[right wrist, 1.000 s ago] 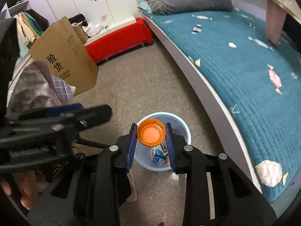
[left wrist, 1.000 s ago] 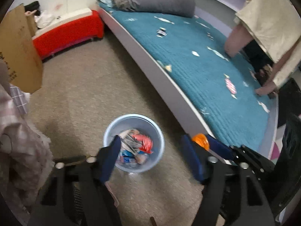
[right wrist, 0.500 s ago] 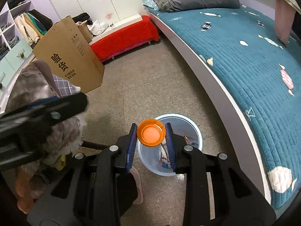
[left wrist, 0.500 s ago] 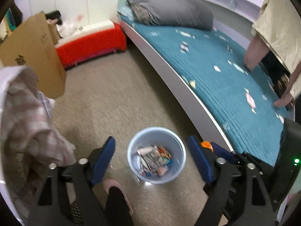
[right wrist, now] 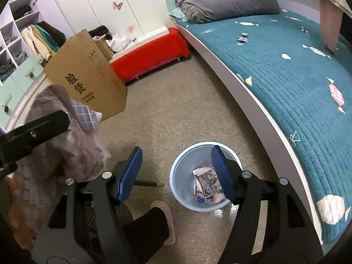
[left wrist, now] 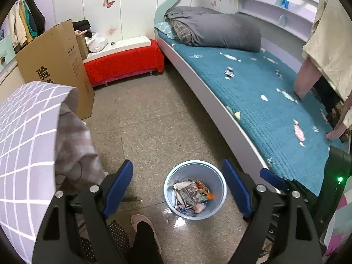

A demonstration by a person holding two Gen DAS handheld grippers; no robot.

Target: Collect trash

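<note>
Blue plastic bin (left wrist: 216,206) | round, upright | crumpled wrappers (left wrist: 191,193) inside

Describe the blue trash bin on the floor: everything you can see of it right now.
The trash bin is a small round pail, pale blue, plastic by its look, standing upright on the speckled floor close beside the bed frame. Its mouth is open, with no lid in view. Inside lies a loose heap of crumpled printed paper, colourful wrappers and a small orange piece, filling only the bottom. Nothing touches its rim; a slippered foot stands near it. The right tool, its jaws opening and empty, hangs above it.
</note>
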